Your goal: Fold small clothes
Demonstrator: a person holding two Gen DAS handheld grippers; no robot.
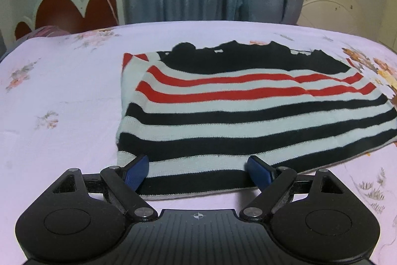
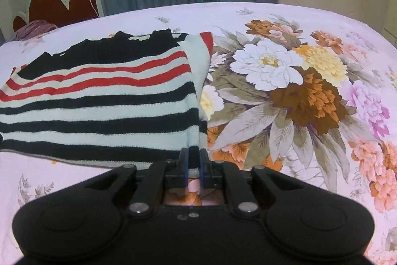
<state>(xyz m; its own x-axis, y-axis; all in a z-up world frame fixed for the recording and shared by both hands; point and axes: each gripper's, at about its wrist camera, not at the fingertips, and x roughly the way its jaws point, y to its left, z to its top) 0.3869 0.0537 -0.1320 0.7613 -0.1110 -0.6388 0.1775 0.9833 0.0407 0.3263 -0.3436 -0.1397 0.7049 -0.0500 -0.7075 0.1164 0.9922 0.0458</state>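
Left gripper: the left gripper (image 1: pixel 197 171) has its blue fingers (image 1: pixel 139 171) spread wide apart, one to each side of the near hem; they hold nothing, though whether they touch the fabric cannot be told.
Garment: the striped sweater (image 1: pixel 248 116) lies flat on the bed (image 1: pixel 62 96), already partly folded, black band at the far end, red stripes in the middle, black and pale stripes toward the grippers.
Right gripper: the right gripper (image 2: pixel 193 165) is pinched together on the sweater's near right corner.
Key relation: the sweater stretches straight ahead of both grippers, stripes running across and hem nearest, so a forward fold would likely carry the hem toward the black band; the right side is secured, the left is not.
Left view only: the hem's left end and the side fold there.
Right view only: the clamped corner and the large flower print (image 2: pixel 285 91) beside it.
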